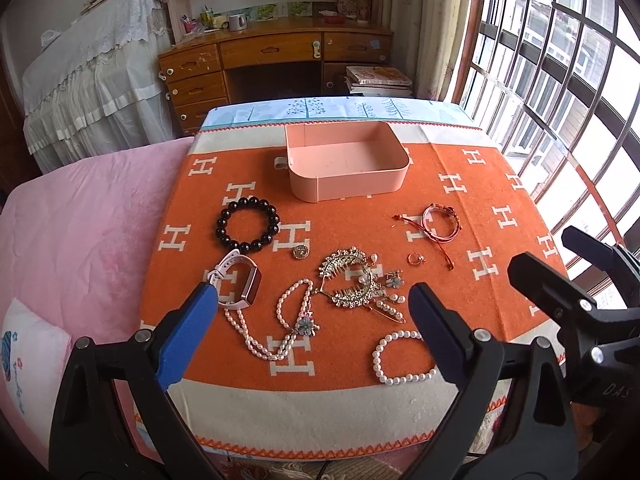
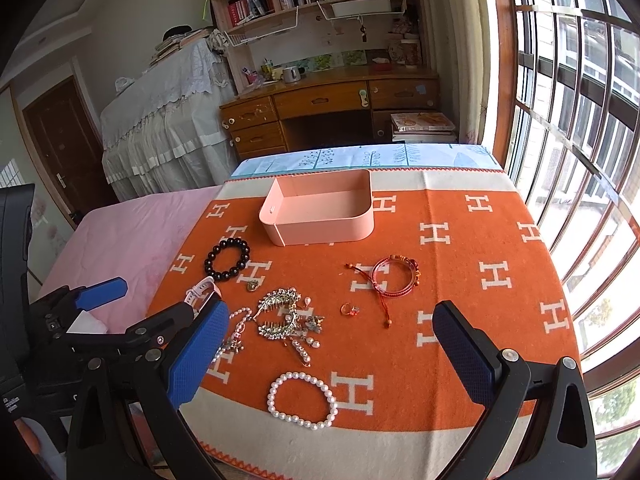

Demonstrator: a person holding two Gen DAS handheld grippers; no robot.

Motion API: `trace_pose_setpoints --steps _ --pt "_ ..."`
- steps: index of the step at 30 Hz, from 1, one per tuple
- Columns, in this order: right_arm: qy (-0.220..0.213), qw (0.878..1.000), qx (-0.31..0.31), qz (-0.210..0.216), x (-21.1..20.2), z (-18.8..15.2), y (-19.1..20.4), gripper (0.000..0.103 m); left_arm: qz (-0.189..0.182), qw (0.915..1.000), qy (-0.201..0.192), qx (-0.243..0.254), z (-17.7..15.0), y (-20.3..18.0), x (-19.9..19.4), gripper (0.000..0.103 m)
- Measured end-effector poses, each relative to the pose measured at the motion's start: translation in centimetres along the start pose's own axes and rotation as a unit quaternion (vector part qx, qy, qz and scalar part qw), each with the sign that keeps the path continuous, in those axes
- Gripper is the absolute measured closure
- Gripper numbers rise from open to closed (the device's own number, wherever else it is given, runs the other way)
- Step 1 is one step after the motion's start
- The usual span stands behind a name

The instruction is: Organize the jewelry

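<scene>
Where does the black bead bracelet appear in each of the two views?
Left wrist view: the black bead bracelet lies left of centre, just beyond the white smartwatch.
Right wrist view: the black bead bracelet lies left of centre, in the middle of the picture's height.
Shared landmark: the pink box; in both views the bracelet lies nearer the camera than the box and to its left.

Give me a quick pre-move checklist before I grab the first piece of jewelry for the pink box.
1. Pink box open, nothing in it: ok.
2. Left gripper open, holding nothing: ok.
3. Right gripper open, holding nothing: ok.
4. White pearl bracelet lies apart from other pieces, easy first pick: ok.
5. Hair comb, pearl necklace and clips overlap in a pile: not ok, may snag.
6. Small ring graspable with wide fingers: cannot tell.
</scene>
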State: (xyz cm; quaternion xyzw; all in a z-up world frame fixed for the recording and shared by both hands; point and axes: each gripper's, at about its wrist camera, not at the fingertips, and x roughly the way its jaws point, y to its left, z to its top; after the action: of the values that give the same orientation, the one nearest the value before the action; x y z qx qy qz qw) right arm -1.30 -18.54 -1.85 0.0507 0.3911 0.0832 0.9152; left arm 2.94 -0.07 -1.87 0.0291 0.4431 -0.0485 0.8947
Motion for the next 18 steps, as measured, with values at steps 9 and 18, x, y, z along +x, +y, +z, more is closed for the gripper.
trace_pose_setpoints --steps 9,18 --pt "0.017 1.000 0.000 0.003 0.9 4.3 -1.0 0.001 -0.024 0.9989 0.032 -0.025 4.8 4.2 3.7 0.009" --pt "0.076 0.997 0.019 -0.002 5.4 7.5 -3.6 0.024 -0.055 0.9955 0.035 -0.068 7.6 9.3 6.5 0.011"
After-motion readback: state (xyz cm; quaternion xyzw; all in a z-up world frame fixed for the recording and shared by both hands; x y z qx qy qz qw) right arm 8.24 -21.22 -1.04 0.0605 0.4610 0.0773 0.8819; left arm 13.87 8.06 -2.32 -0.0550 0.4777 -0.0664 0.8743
